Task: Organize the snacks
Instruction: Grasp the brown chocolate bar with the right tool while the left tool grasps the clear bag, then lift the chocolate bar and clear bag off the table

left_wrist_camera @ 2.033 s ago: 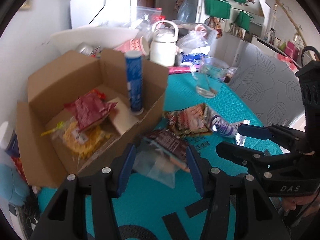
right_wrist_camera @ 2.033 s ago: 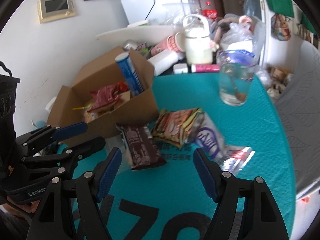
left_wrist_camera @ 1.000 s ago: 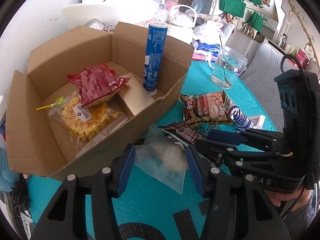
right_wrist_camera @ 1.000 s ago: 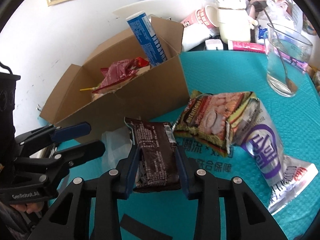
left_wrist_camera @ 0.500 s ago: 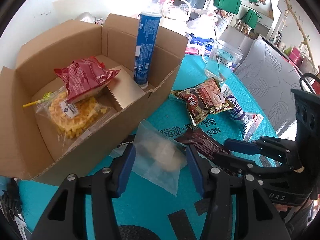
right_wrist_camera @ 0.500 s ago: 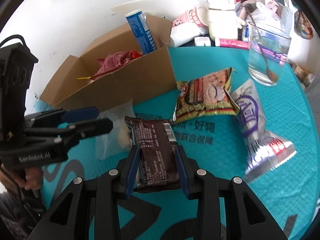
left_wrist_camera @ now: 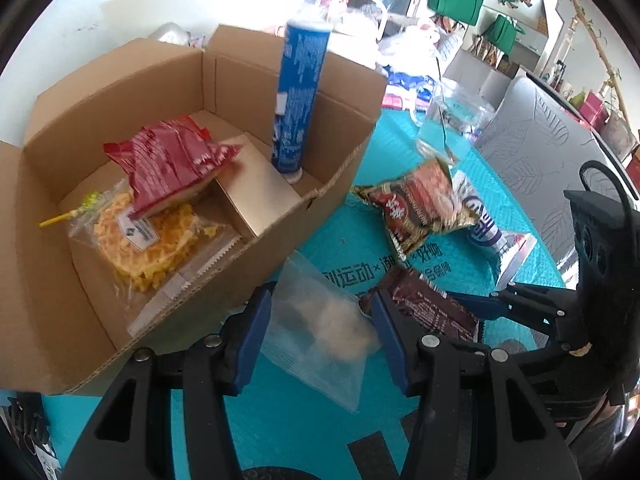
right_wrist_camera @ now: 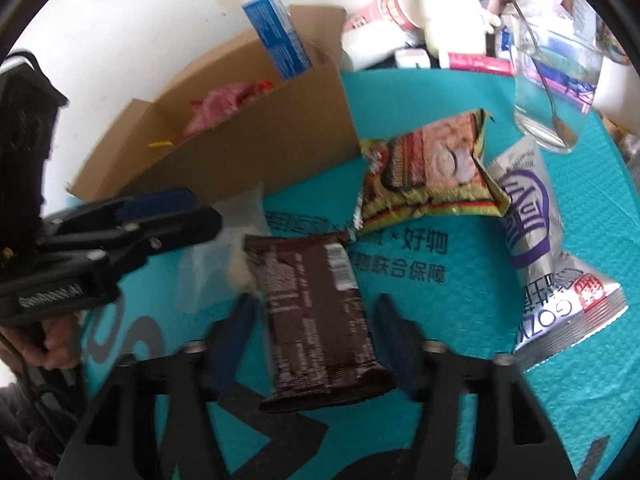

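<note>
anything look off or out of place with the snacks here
Four packets lie outside the box on the teal mat: a clear bag, a brown bar, a noodle pack and a silver pouch. The blue tube juts above the rim.

One cardboard box point(left_wrist_camera: 256, 284) sits ahead-left of the left tongs, holding four snacks: a red packet point(left_wrist_camera: 168, 164), a yellow waffle bag point(left_wrist_camera: 148, 240), a gold carton point(left_wrist_camera: 260, 188) and a blue tube point(left_wrist_camera: 298, 100). Four packets lie on the mat: clear point(left_wrist_camera: 320, 328), brown point(right_wrist_camera: 316, 312), green-edged point(right_wrist_camera: 432, 176), silver point(right_wrist_camera: 536, 240). One glass point(right_wrist_camera: 556, 88) stands far ahead-right.
</note>
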